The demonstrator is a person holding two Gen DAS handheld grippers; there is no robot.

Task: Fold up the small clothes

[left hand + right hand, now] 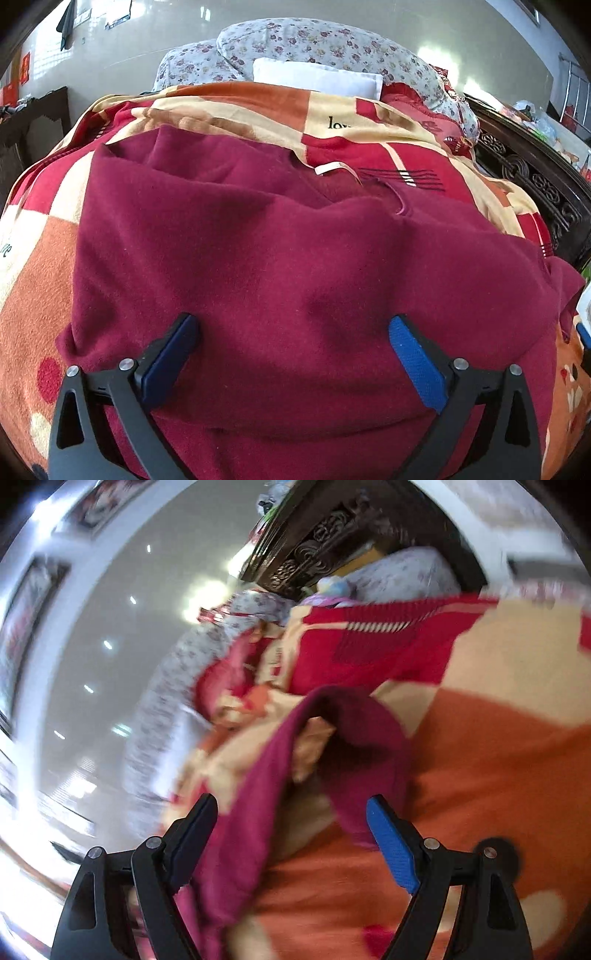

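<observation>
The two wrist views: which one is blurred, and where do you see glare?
Left wrist view: sharp, maroon garment clear, soft glare on the glossy wall. Right wrist view: motion blur smears the blanket and garment; bright glare spots on the wall.

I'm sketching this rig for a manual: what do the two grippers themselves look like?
Both look alike. The left gripper and right gripper each have two black, angular plastic finger arms with triangular cut-outs and round silver pivot pins. Each finger carries a flat, textured blue pad. No cables, markings or sleeves show.
</observation>
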